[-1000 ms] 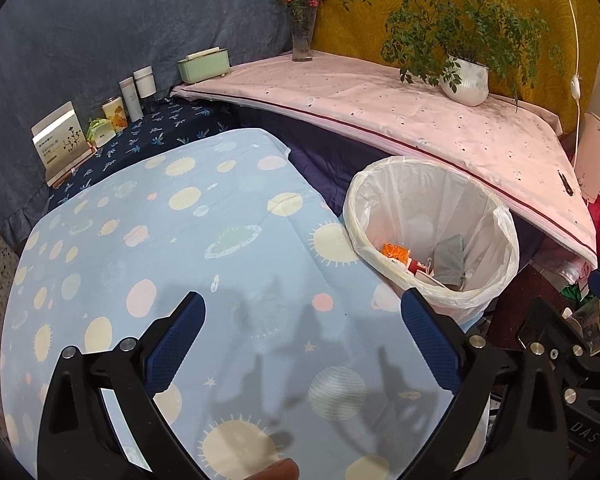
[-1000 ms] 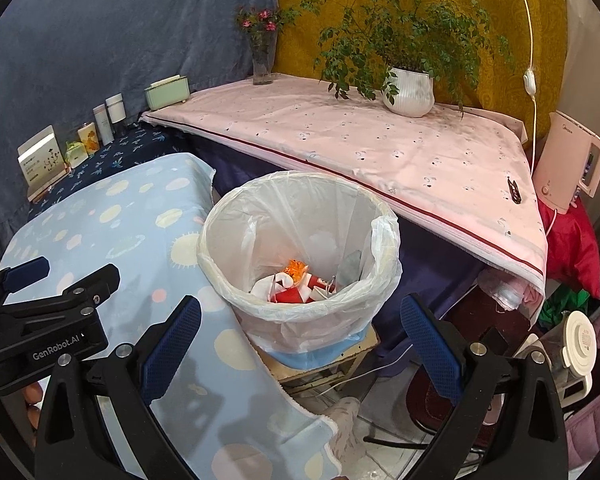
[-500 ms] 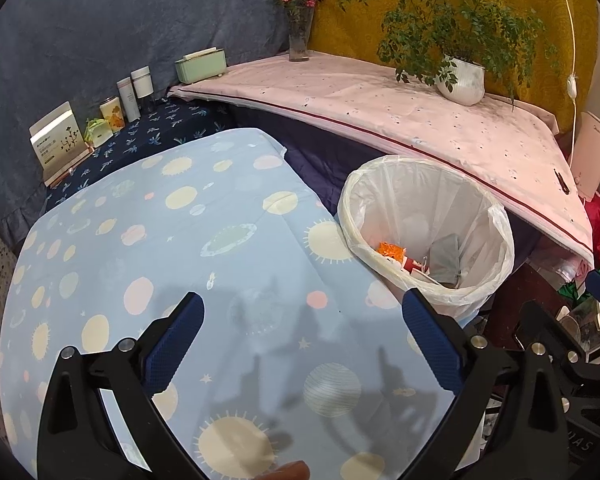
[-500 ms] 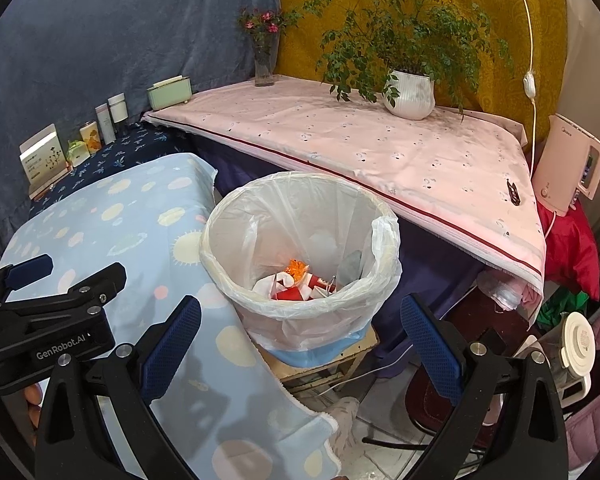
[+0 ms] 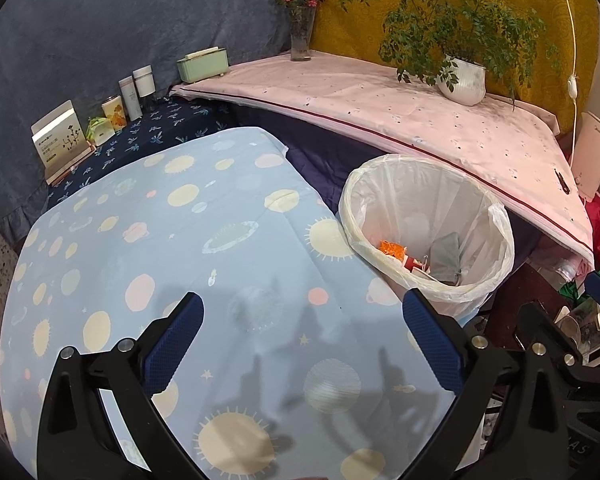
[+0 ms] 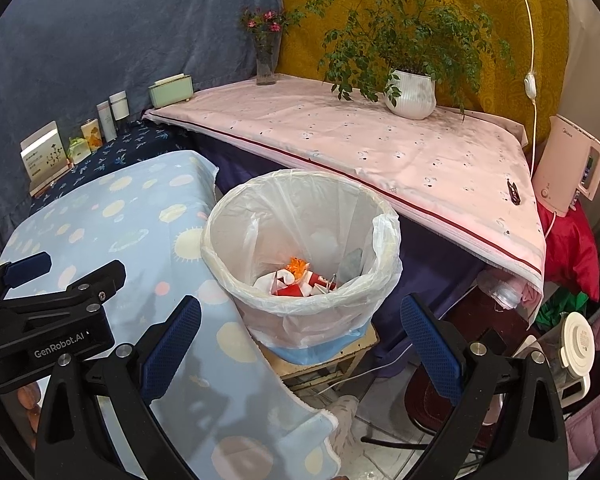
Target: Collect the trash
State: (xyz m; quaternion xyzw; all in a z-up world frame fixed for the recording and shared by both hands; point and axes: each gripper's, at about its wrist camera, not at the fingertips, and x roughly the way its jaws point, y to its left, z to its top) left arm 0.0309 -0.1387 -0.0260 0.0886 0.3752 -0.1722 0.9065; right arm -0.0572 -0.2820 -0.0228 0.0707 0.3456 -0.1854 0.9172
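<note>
Leftmost, a row of small cartons and white cylindrical bottles [image 5: 134, 90] is lined up on a dark navy leaf-printed cloth [image 5: 156, 136] against a grey-blue fabric backdrop. Nearer, a light blue tablecloth printed with pale yellow suns and planets [image 5: 172, 248] is spread smooth, with soft shadows cast across it. Above this cloth the left gripper [image 5: 302, 344] is held with its black arms and blue, finely textured pads spread wide apart, and nothing is held between them. Just right of the blue cloth's edge, a round bin lined with a thin, crinkled translucent white plastic bag [image 6: 300, 248] is set on a low wooden stool [image 6: 332, 360]; it is seen ahead and to the right of the left gripper. Crumpled red, white and orange trash [image 6: 296, 280] is piled at the bottom of the bin, together with a grey piece. The right gripper [image 6: 300, 344] is held just in front of the bin, below its near rim, its blue pads likewise spread wide and nothing grasped. Behind, a pale pink speckled cloth [image 6: 380, 152] is draped over a raised surface, on which a ribbed white ceramic pot of trailing green foliage [image 6: 410, 92] is placed.
</note>
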